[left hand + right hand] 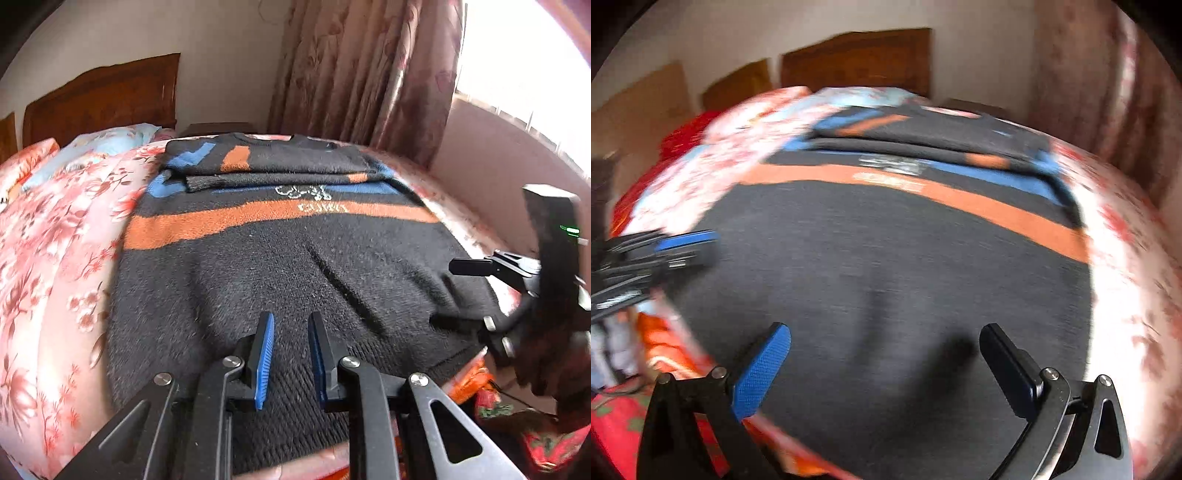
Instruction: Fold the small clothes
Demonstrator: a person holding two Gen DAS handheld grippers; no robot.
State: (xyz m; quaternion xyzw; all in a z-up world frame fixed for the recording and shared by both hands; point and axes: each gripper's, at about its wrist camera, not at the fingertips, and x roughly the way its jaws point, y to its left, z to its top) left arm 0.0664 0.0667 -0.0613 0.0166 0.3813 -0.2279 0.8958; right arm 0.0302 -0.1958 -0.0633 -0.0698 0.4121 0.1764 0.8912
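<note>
A black knit sweater (277,266) with orange and blue stripes lies flat on the bed, hem nearest me and both sleeves (266,162) folded across the chest at the far end. My left gripper (291,317) hovers over the ribbed hem. Its blue pads stand a narrow gap apart with nothing between them. In the right wrist view, which is blurred, my right gripper (886,330) is wide open above the sweater (886,258) near the hem, holding nothing. One of its fingers (469,266) shows at the sweater's right edge. The left gripper (687,247) appears at the left of that view.
A pink floral bedspread (55,240) covers the bed, with a pale blue pillow (110,142) and a wooden headboard (103,99) at the far end. Patterned curtains (362,74) and a bright window stand to the right. Red-orange cloth (469,384) bunches at the near bed edge.
</note>
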